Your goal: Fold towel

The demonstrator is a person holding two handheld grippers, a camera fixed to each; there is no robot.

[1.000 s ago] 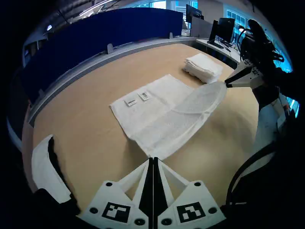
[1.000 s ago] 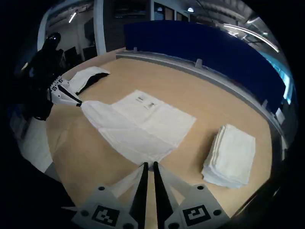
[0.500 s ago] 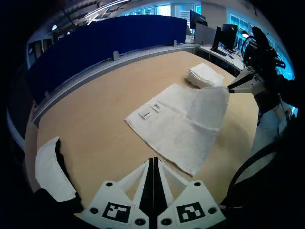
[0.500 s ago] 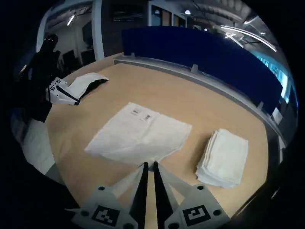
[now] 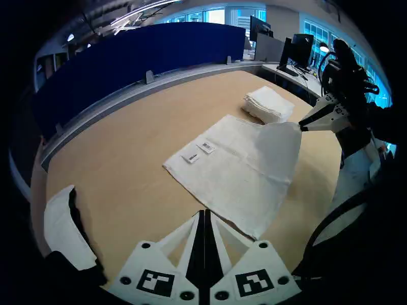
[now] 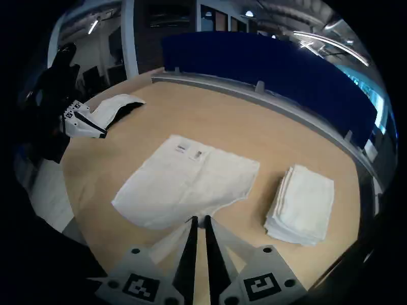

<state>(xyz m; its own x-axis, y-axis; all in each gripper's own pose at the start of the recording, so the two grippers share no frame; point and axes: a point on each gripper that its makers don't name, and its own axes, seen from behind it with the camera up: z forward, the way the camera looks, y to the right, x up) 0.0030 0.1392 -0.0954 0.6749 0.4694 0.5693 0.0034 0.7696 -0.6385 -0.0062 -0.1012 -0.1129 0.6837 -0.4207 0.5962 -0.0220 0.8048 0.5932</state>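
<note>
Cloth: a white-and-dark cloth point(image 5: 63, 229) lies on the tan worktop point(image 5: 127, 137), far to the left of the left gripper's fingers.
Left gripper: the left gripper point(image 5: 204, 213) has its fingers point(image 5: 175, 240) clenched flat against each other with nothing between them. The towel's nearest corner lies just right of the tips and apart from them. In the right gripper view this gripper point(image 6: 105, 135) hangs by the cloth, well apart from the towel.
Towel: the white towel point(image 5: 239, 162) is spread open on the worktop, ahead and slightly right of the left fingers. It lies mostly flat, with its far right corner raised.
Tags: two small tags point(image 5: 199, 151) sit on the towel's left part, near its far edge.
Stack: a stack of folded towels point(image 5: 268, 103) rests beyond the towel. In the right gripper view it is right of that gripper's fingers and apart from the towel.
Right gripper: the right gripper point(image 6: 198, 219) has its fingers point(image 6: 231, 245) drawn nearly together, grasping the towel's edge at their tips. In the left gripper view its tip meets the raised corner.
Backdrop: a blue partition point(image 5: 137, 51) runs along the worktop's far side, and monitors point(image 5: 300, 40) stand at its right end.
</note>
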